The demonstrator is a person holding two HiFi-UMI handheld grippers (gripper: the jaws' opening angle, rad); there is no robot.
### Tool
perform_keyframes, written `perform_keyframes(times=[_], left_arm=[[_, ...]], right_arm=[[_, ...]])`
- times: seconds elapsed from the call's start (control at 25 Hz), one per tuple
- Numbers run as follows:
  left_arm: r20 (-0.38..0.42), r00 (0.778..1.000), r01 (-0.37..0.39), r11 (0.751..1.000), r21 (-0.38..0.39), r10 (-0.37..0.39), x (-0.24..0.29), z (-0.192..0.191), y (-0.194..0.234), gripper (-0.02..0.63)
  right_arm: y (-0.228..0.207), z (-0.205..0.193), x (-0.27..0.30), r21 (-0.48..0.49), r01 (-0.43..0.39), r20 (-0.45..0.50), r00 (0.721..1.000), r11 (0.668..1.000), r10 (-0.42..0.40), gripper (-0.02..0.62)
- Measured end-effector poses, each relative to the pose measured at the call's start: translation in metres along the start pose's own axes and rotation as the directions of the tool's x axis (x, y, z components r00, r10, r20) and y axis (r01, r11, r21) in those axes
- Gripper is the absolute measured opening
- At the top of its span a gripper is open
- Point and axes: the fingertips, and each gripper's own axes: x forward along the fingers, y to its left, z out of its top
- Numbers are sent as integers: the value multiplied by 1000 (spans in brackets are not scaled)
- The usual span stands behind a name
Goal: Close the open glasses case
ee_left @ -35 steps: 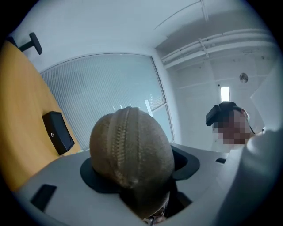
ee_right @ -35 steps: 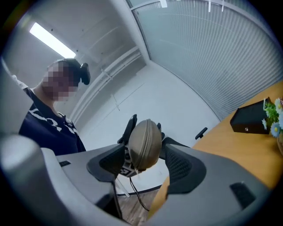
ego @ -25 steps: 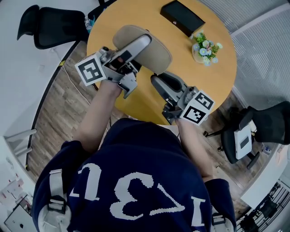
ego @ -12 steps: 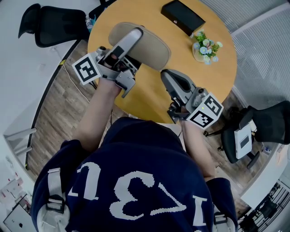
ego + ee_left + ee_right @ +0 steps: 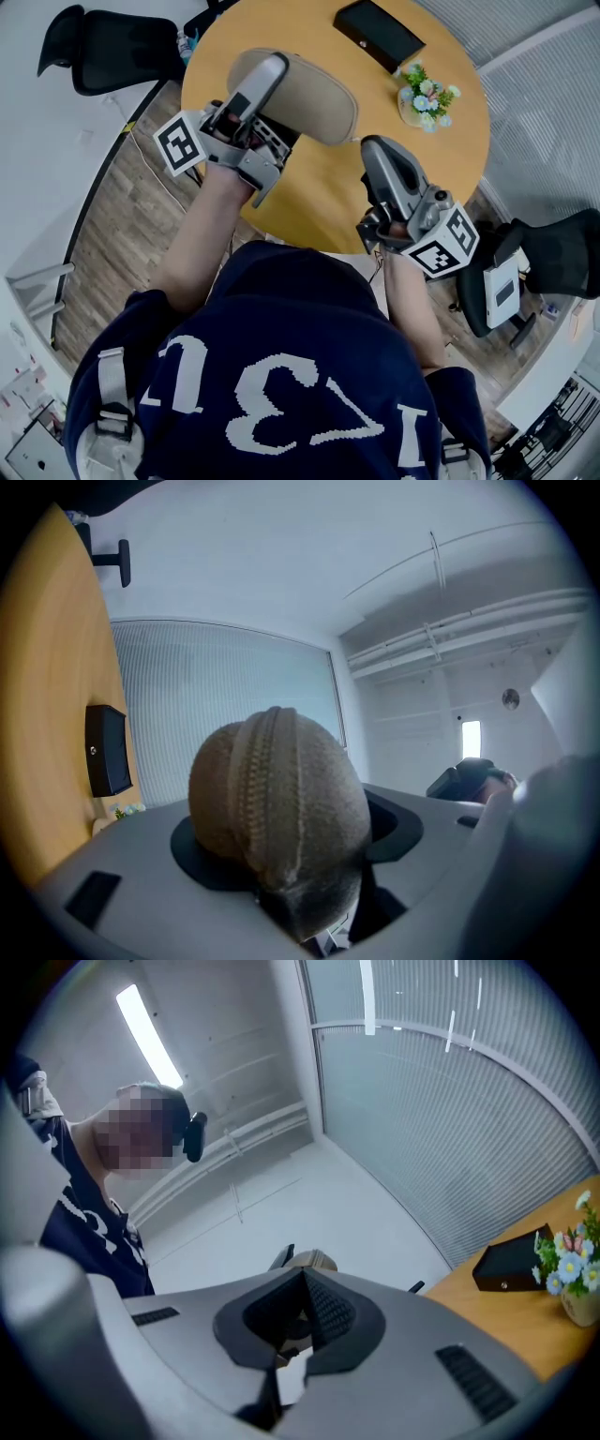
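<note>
A tan fabric glasses case [image 5: 305, 94] is held above the round wooden table [image 5: 328, 192], with my left gripper [image 5: 265, 77] shut on its left end. In the left gripper view the case's rounded end [image 5: 277, 789] fills the jaws, and its zip runs over the top with both halves together. My right gripper [image 5: 379, 152] hangs to the right of the case, clear of it, with its jaws shut on nothing. In the right gripper view the dark pads [image 5: 323, 1312] meet, and a bit of tan [image 5: 311, 1260] shows beyond them.
A black box [image 5: 378, 36] lies at the table's far side, with a small flower pot [image 5: 427, 98] to its right. Black office chairs stand at the far left [image 5: 112, 52] and at the right [image 5: 525, 272]. Wooden floor surrounds the table.
My right gripper has drawn away from the case's near edge, to the right and upward. My left gripper has rolled a little with the case in it.
</note>
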Motion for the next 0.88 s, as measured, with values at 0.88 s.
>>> perform_keyframes(times=[0.88], left_arm=[[-676,729,-7,988,152,109,-4,-139,9,299]], right_arm=[[-20,68,6,-158,18,10,1000,987,-17,21]])
